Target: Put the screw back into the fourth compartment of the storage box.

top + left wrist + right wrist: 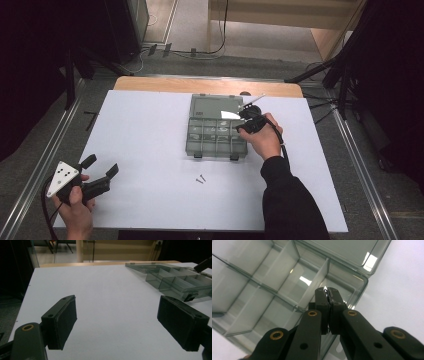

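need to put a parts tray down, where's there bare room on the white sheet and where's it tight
Widest free patch: the white sheet between the left gripper and the clear compartment box. A smaller patch lies right of the box, toward the sheet's right edge. It is crowded at the box's right side, where the right gripper hangs over it, and just below the box, where two screws lie.
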Tool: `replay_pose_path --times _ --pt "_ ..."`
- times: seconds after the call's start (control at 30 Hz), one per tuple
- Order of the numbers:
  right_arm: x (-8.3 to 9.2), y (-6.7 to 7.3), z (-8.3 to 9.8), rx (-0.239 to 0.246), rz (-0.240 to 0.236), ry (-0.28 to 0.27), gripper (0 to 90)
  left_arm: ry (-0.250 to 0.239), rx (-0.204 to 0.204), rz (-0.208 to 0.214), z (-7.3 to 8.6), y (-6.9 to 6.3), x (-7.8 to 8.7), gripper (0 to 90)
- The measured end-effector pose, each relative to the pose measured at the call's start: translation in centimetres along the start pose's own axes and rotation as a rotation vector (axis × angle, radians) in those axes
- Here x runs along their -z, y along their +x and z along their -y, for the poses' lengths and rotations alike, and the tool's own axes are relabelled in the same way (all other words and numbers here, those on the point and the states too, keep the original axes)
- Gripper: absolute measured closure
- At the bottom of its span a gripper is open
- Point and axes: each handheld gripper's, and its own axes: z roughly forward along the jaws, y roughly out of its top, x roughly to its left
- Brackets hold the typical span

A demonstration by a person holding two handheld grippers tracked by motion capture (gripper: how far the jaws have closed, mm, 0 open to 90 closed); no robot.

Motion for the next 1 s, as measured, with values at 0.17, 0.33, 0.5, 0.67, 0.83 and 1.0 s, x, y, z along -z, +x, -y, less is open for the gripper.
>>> replay_pose_path --times 0.17,0.33,0.5,0.67,0.83,1.0 --pt "-1.0 -0.1 -0.1 0.003 0.021 0.024 90.0 -0.002 0.001 0.003 0.0 -0.1 0.0 16.3" --pt "-1.1 -0.2 -0.1 -0.033 -0.020 0.015 80.8 -0.002 -0.001 0.003 0.0 0.0 0.0 16.3" --pt "-0.2 -0.2 0.1 -0.036 -0.045 -0.016 75.5 0.003 -0.002 -0.002 0.0 0.0 0.0 16.3" --pt "1.1 0.3 0.8 -0.043 -0.068 -0.069 70.8 -0.004 0.001 0.003 0.0 0.0 0.0 16.3" --pt "1.8 1.0 1.8 -0.010 -0.068 -0.094 68.1 -0.001 -0.002 0.005 0.0 -0.1 0.0 16.3" --pt "2.8 1.7 2.6 0.000 -0.086 -0.112 68.0 -0.001 0.003 0.004 0.0 0.0 0.0 16.3"
